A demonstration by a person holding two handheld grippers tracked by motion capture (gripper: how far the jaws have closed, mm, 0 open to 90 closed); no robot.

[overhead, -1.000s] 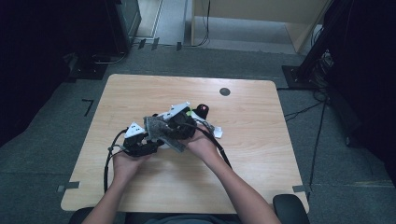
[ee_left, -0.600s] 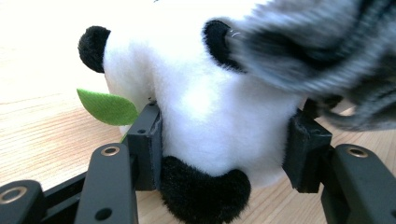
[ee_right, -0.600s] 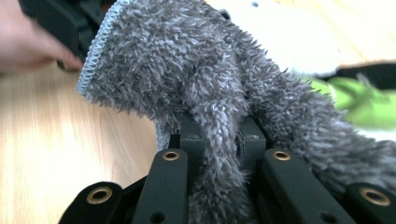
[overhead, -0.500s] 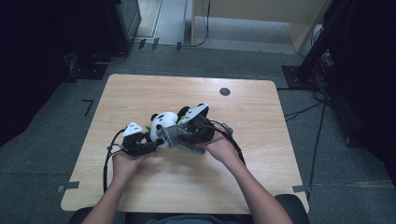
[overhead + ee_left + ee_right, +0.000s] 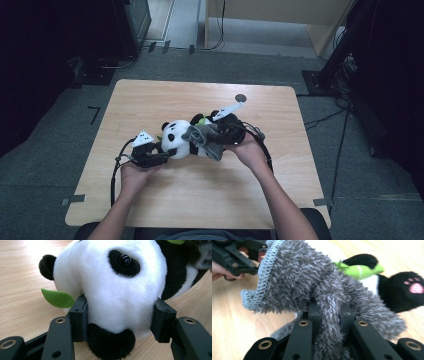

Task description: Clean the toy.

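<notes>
A dark floor of grey carpet tiles (image 5: 60, 125) surrounds a light wooden table (image 5: 150, 100) with rounded corners; black stands and cables sit at the far left, a pale wooden cabinet (image 5: 280, 15) stands at the far side, and more dark equipment with trailing cables lines the right. On the table's left half, near the person, the left gripper (image 5: 159, 156) (image 5: 120, 315) rests low on the wood, its jaws having just been closing and now pressing both sides of the head of a plush panda (image 5: 179, 140) (image 5: 112, 290) (image 5: 397, 290), which lies on its side near the table's middle. A green felt leaf (image 5: 58, 298) pokes out beside the panda's head, just by the gripper's left pad. To the right, a grey fuzzy cloth (image 5: 205, 137) (image 5: 312, 282) with a stitched hem drapes over the panda's body. The right gripper (image 5: 220, 137) (image 5: 329, 315) is pinched tight on a fold of that cloth, holding it above the toy. A small dark round mark (image 5: 240, 97) sits on the far right part of the table top, well apart from the toy.
</notes>
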